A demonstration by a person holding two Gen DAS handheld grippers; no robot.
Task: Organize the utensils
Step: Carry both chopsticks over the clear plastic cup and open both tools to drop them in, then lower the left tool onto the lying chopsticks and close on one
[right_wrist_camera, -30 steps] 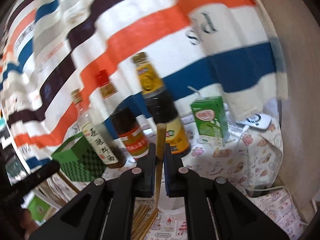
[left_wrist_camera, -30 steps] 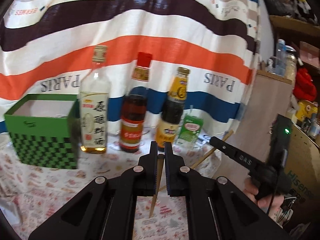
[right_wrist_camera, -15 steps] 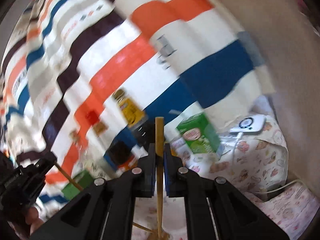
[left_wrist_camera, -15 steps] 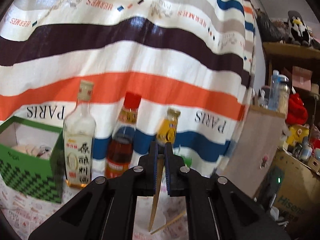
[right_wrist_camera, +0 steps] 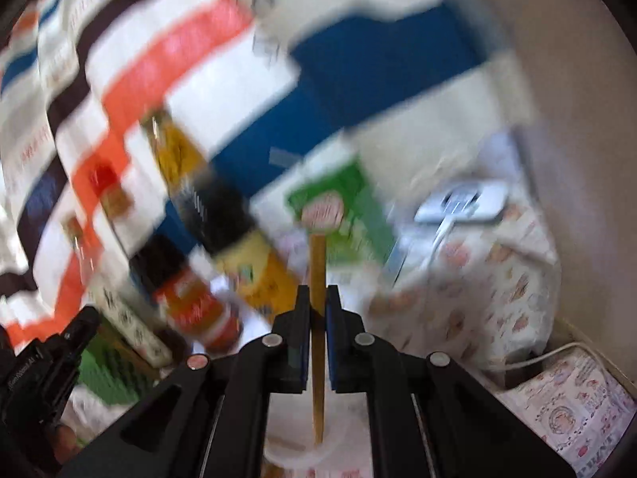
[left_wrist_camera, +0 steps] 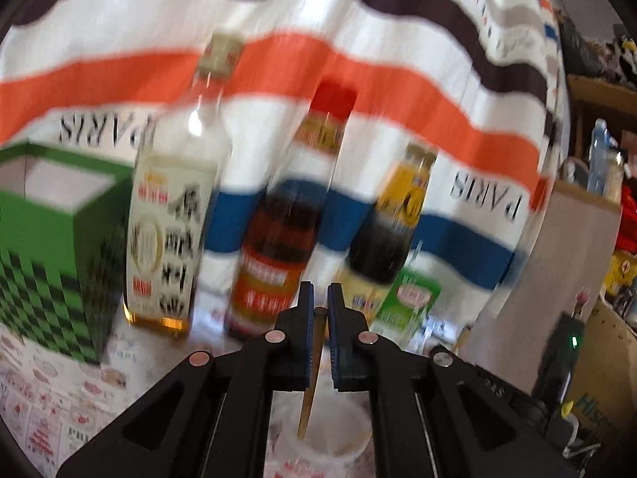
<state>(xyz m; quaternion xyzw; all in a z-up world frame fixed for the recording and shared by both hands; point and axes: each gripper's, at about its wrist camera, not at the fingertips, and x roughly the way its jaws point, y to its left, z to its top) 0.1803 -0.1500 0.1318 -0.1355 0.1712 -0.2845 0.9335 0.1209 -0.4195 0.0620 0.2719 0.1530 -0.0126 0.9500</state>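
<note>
My left gripper (left_wrist_camera: 319, 298) is shut on a wooden chopstick (left_wrist_camera: 310, 390) that hangs down between its jaws, its lower tip just inside the mouth of a white cup (left_wrist_camera: 350, 444) below. My right gripper (right_wrist_camera: 317, 298) is shut on a second wooden chopstick (right_wrist_camera: 317, 279), held upright, whose lower end reaches into the white cup (right_wrist_camera: 286, 444) under it. In the right wrist view the other gripper's black body (right_wrist_camera: 43, 362) shows at the lower left. Both views are blurred by motion.
Three sauce bottles stand in a row behind the cup: a pale one (left_wrist_camera: 175, 215), a red-capped one (left_wrist_camera: 286, 231), a yellow-labelled one (left_wrist_camera: 390, 239). A green checkered box (left_wrist_camera: 51, 247) is left, a green drink carton (left_wrist_camera: 410, 302) right. A striped cloth hangs behind.
Both grippers have come down and closer to the bottles with their chopsticks. The white cup has come into view under each, and the chopstick tips now sit at its mouth.
</note>
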